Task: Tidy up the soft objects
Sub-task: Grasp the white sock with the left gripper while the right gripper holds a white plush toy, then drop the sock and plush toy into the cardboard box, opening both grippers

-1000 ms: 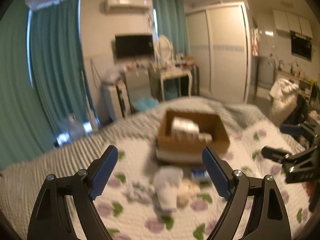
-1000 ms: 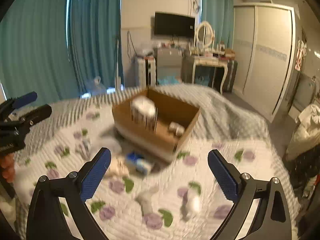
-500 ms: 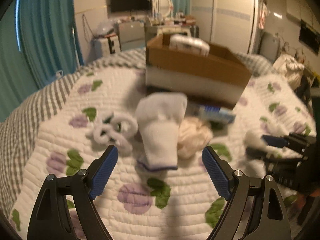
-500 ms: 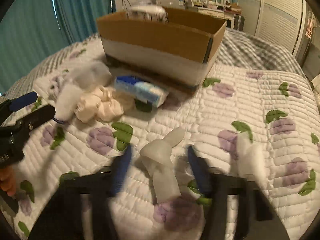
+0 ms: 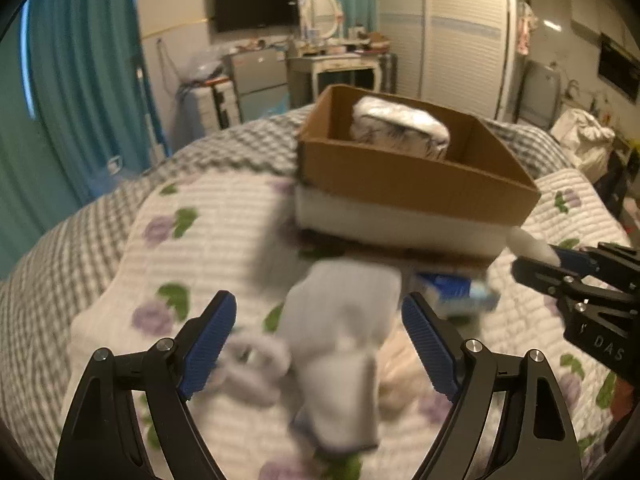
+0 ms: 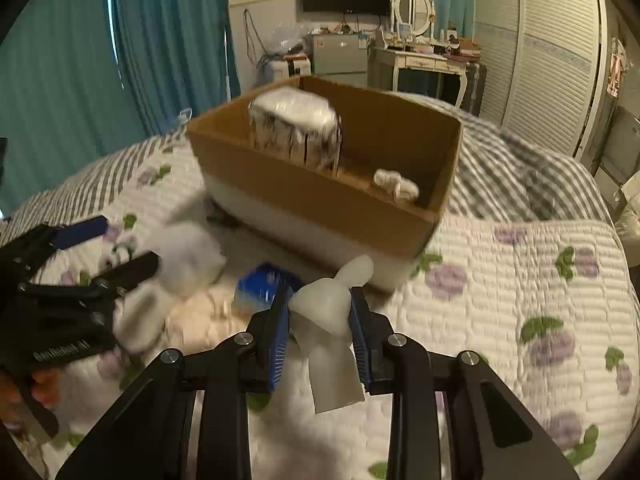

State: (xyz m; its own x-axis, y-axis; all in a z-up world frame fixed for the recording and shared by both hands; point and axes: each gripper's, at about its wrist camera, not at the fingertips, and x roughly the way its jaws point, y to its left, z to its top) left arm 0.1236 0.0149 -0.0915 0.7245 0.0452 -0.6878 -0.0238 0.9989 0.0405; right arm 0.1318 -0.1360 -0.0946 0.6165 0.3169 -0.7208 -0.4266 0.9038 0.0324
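Observation:
My right gripper [image 6: 320,320] is shut on a pale white sock [image 6: 330,332] and holds it above the quilt, near the cardboard box [image 6: 320,196]; it also shows in the left wrist view [image 5: 536,256]. My left gripper [image 5: 318,340] is open, with a white sock [image 5: 340,344] between its fingers; whether it touches the sock is unclear. It also shows in the right wrist view [image 6: 120,252]. The box [image 5: 404,176] holds a wrapped tissue pack [image 6: 296,128] and a small white bundle [image 6: 396,184].
A blue tissue packet [image 6: 260,288], a cream cloth [image 6: 204,320] and a white scrunchie [image 5: 252,364] lie on the floral quilt [image 6: 520,280] in front of the box. A teal curtain, dresser and wardrobe stand beyond the bed.
My right gripper has shut on the pale sock and lifted it toward the box. My left gripper came down over the white sock and stays open.

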